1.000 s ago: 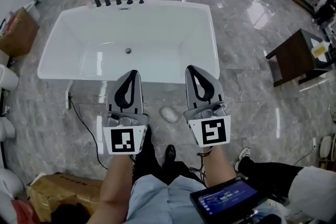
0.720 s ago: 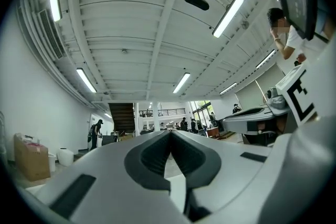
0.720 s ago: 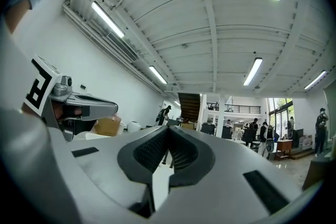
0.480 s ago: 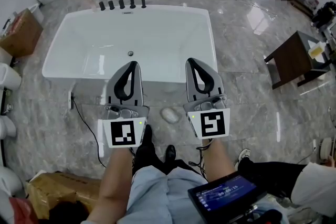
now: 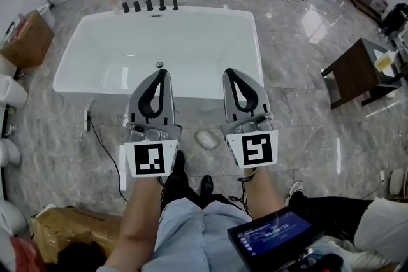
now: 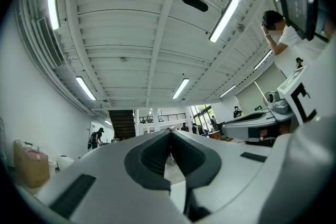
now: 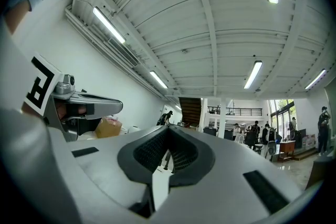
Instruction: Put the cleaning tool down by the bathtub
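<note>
Left tool (image 5: 162, 73) and right tool (image 5: 230, 72) each have their jaws pressed together on nothing, tips over the near rim of the white bathtub (image 5: 191, 35) in the upper centre. Grey marble floor (image 5: 299, 105) spreads all round. The pale oval cleaning tool (image 5: 205, 139) lies on the floor at centre frame, just below the tub, with its long axis roughly left-right.

No legible text: tablet screen (image 5: 271, 237) readout blurred; cardboard box (image 5: 76, 223) print too small.
</note>
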Available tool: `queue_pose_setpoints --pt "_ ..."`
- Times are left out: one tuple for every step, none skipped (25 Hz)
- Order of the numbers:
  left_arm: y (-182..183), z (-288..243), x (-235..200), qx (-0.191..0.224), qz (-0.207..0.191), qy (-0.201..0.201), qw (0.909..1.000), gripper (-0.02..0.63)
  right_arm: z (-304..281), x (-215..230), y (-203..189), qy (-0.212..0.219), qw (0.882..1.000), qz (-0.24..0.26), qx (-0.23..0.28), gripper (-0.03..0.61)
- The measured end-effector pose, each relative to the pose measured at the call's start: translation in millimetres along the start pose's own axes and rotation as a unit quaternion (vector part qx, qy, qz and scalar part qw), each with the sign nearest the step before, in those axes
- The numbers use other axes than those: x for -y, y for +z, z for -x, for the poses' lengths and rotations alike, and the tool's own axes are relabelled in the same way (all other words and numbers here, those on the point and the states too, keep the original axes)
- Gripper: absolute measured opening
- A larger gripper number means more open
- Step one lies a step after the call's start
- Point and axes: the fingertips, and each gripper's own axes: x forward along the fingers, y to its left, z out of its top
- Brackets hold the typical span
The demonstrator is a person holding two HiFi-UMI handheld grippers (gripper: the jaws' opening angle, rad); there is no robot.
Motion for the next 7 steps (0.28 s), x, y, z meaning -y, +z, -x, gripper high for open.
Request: queue_pose_setpoints --pt "0.3 0.3 1.9 0.000 0.000 -0.001 1.0000 0.015 1.2 0.4 0.3 -0.001 1.000 -0.001 0.000 0.012" --pt "0.5 0.8 3.4 0.000 0.000 -0.002 1.0000 0.015 2.2 0.9 0.7 -0.001 1.000 -0.001 0.000 0.012" --pt "0.6 1.2 4.3 0.000 0.000 -0.003 1.0000 0.015 2.8 1.2 1.1 -0.001 1.000 0.000 0.001 0.012" --pt "0.6 1.5 4.7 0.001 -0.001 -0.003 1.0000 0.015 2.7 1.3 1.4 -0.002 1.000 0.001 0.002 0.012" --pt "0.5 1.5 4.7 0.001 -0.002 -0.003 1.0000 0.015 2.4 1.3 1.6 -0.002 1.000 0.002 0.003 0.012" --pt "0.3 1.5 4.4 0.001 -0.003 -0.004 1.0000 0.015 1.8 1.2 1.5 -0.002 1.000 0.002 0.003 0.012" --pt "0.2 1.3 4.1 0.001 -0.004 -0.004 1.0000 0.015 1.3 1.0 1.5 -0.002 1.000 0.003 0.003 0.012"
